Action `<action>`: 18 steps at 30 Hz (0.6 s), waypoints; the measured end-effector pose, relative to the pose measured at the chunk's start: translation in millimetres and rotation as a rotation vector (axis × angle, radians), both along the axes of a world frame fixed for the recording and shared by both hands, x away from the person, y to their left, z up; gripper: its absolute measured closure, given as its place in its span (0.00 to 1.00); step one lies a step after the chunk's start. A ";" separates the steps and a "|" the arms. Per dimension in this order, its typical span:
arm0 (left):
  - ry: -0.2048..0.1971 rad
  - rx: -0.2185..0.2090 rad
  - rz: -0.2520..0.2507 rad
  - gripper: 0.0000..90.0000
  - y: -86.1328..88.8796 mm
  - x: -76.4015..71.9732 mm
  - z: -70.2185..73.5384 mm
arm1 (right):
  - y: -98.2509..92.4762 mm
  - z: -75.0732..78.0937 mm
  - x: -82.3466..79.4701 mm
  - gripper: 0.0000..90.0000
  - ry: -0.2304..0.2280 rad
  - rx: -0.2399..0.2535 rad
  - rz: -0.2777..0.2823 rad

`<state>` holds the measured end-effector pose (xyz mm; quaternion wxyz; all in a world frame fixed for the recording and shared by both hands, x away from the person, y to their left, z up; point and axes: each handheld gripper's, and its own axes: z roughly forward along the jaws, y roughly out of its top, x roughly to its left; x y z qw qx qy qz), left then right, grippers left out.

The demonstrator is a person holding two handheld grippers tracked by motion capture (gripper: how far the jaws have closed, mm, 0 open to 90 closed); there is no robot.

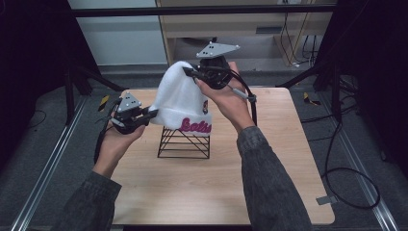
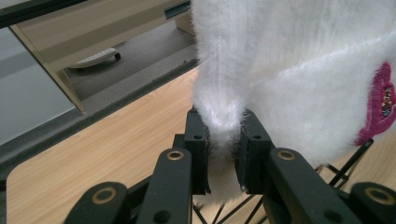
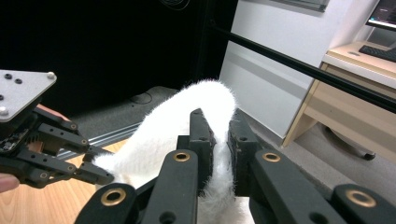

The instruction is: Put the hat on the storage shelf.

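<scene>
A fluffy white beanie with pink lettering on its cuff hangs over a black wire stand at the table's middle. My left gripper is shut on the hat's lower left edge, its jaws pinching a fold of white fabric. My right gripper is shut on the hat's top, held high above the stand. In the right gripper view the white fabric runs between the jaws, and the left gripper shows farther off at the left.
The wooden table has bare surface in front of and beside the stand. A desk stands beyond the far edge. Black cables lie on the floor to the right. Dark frame posts flank the table.
</scene>
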<state>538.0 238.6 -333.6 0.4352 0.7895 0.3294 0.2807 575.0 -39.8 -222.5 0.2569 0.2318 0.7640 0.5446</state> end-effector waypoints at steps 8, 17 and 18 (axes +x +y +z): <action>0.015 0.013 -0.001 0.85 4.1 -0.6 -10.8 | 8.5 -6.8 -5.9 0.93 0.002 -0.026 0.018; 0.031 0.009 -0.004 0.85 13.0 -7.2 -21.6 | 17.2 -11.7 -12.4 0.93 0.016 -0.052 0.036; 0.034 0.013 -0.005 0.85 13.2 -7.4 -22.2 | 18.2 -12.4 -13.1 0.93 0.019 -0.054 0.041</action>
